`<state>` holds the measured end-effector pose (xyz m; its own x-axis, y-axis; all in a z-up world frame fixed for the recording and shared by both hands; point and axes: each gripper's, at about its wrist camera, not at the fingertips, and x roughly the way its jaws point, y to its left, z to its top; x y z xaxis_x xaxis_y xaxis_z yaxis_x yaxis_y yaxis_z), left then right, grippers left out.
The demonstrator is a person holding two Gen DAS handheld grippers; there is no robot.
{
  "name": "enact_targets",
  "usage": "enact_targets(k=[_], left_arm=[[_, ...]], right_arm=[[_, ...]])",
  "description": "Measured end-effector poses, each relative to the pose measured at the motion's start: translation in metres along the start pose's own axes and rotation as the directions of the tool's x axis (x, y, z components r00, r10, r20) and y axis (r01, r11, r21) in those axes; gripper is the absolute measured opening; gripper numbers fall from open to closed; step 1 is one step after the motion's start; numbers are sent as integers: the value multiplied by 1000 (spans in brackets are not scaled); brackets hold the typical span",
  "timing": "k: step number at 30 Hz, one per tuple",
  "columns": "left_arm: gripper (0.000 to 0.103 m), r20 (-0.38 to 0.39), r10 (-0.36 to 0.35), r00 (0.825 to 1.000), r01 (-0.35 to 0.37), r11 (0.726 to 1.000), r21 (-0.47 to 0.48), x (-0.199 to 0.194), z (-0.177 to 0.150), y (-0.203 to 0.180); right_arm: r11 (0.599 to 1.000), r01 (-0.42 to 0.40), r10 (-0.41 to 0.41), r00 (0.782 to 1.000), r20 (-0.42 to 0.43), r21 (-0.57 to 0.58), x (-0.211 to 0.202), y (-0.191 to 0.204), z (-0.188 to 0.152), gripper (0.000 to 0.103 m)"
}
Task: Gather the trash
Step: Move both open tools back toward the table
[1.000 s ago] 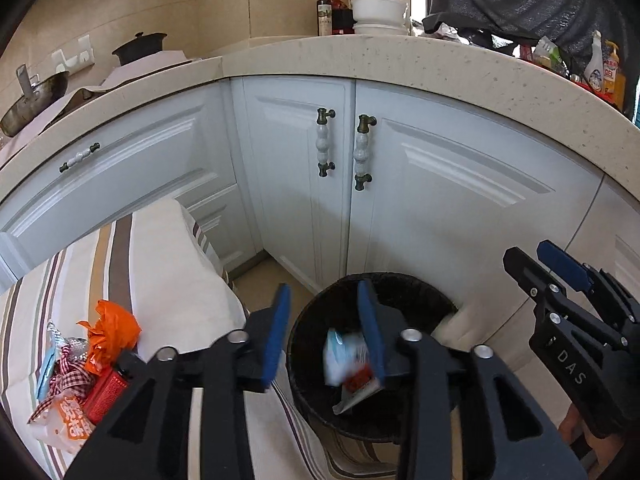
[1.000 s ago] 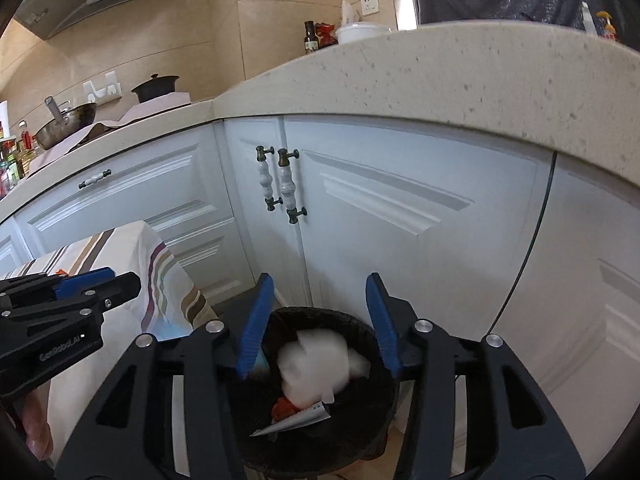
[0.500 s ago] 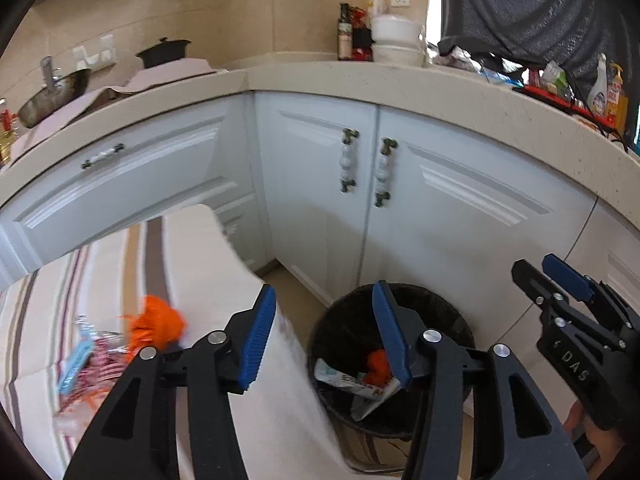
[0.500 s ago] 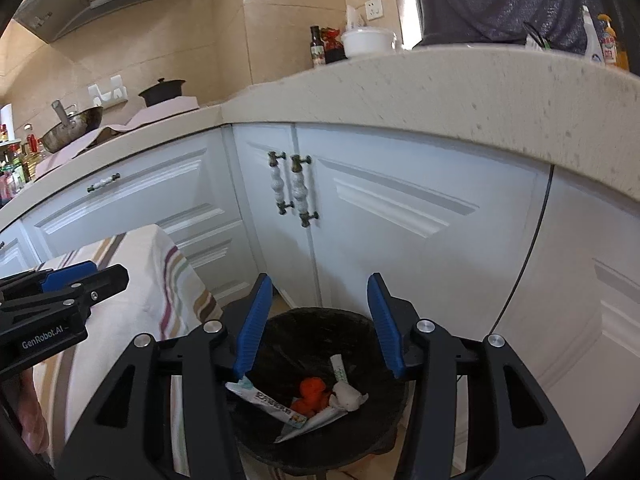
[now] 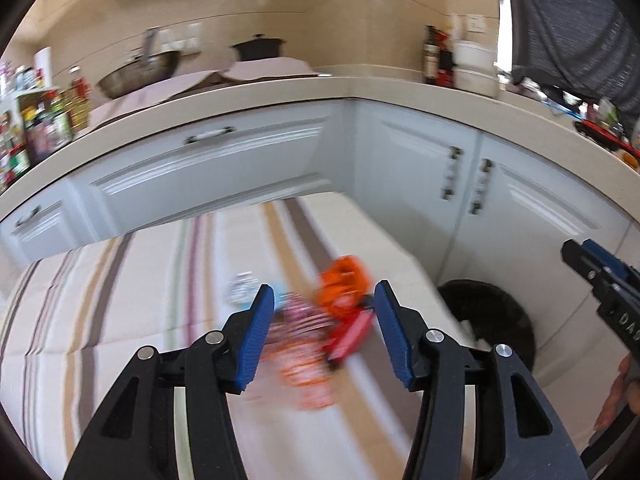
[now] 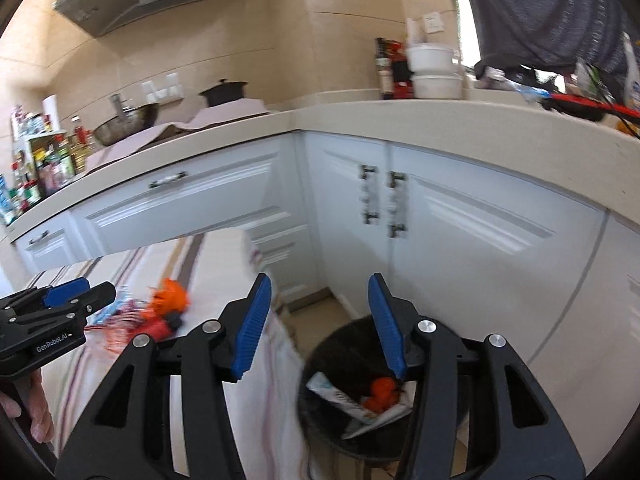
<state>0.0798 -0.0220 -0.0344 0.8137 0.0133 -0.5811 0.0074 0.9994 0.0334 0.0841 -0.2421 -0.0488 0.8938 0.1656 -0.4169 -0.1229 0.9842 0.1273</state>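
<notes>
Presently, my left hand-held gripper [image 5: 324,330] stands spread and empty over the striped worktop [image 5: 120,320], its blue pads framing a small heap of litter without touching any of it. The heap consists of an orange crumpled wrapper [image 5: 344,290], a red packet [image 5: 352,336] just beside it, a pink-and-white patterned wrapper [image 5: 300,352] nearest me, and a silvery scrap [image 5: 240,292] further off. Motion blur prevents finer identification of these pieces.

My right hand-held gripper [image 6: 320,320] is likewise spread, with nothing between its pads. It hangs above the black trash bin [image 6: 320,360], which stands on the floor against the white cabinet doors [image 6: 460,240], just beside the end of the worktop. The bin already contains a white printed wrapper [image 6: 332,394] and an orange item [image 6: 382,392].

Assessment: one deposit appears complete, and the step in hand is the approach for the next pick-up from the heap.

Requirement for the next move: the left gripper should descend and settle over one piece, the orange wrapper or the red packet being best placed between the pads, then close on it. Risk noted: the pieces lie touching one another, so a careless pinch may drag neighbours or miss thin film lying flat on the cloth.
</notes>
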Motion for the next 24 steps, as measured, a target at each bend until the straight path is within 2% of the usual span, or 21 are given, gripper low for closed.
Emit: enact_targets(k=[5,11,24], left_arm=[[54,-5,88,996,-88,995,-38,-10,-13,43],[54,-37,154,987,-157,983,-99,-17,-28,88],[54,-65,188,980,-197,967,-163,-21,-43,134]], right_arm=[[996,-75,74,997,-17,-51,0,45,0,49],[981,-163,157,985,-64,-104,4,93,-5,49],[936,-292,263,952,-158,-196,6,171,-23,49]])
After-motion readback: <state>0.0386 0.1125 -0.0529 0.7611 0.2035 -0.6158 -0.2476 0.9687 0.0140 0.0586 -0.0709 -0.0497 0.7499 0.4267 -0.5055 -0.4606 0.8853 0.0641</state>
